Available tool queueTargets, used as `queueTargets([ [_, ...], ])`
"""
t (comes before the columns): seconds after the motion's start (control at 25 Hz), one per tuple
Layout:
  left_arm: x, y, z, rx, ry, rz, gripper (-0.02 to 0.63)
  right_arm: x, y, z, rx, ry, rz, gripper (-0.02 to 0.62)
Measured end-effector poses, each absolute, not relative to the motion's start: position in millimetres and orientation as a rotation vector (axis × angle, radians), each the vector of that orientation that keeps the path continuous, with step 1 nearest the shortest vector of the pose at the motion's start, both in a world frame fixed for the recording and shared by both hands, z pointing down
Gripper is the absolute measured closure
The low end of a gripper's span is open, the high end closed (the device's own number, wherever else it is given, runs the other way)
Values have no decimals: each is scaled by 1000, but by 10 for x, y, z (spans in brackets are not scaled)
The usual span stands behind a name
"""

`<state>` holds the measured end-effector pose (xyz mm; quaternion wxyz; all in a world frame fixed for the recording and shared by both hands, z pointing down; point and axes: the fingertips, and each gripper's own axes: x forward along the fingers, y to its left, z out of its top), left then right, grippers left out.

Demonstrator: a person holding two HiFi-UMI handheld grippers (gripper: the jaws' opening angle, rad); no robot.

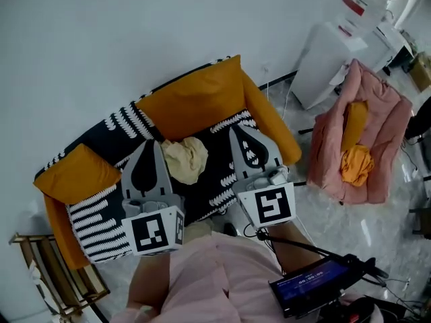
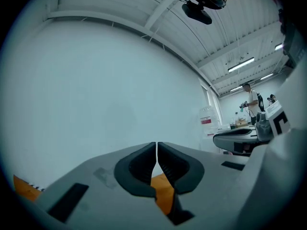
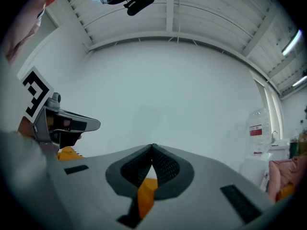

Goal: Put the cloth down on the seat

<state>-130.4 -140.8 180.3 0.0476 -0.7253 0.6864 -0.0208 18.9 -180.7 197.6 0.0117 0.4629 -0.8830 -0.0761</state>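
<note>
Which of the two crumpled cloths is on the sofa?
The pale yellow cloth, lying on the patterned seat; the orange cloth sits on the pink chair instead.

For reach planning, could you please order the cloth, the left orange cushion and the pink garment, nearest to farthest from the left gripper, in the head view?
1. cloth, just right of the left gripper.
2. orange cushion, further off to its left.
3. pink garment, far right.

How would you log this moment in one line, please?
cloth: crumpled on seat | left gripper: shut, empty | right gripper: shut, empty | task: appears done
</note>
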Motion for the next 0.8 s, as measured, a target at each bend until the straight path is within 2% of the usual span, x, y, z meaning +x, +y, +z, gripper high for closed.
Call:
queueTargets([
  [0.8, -1219, -1340, 1829, -2201, 2086, -81, 583, 248, -1765, 1932, 1447, -2789, -231, 595],
])
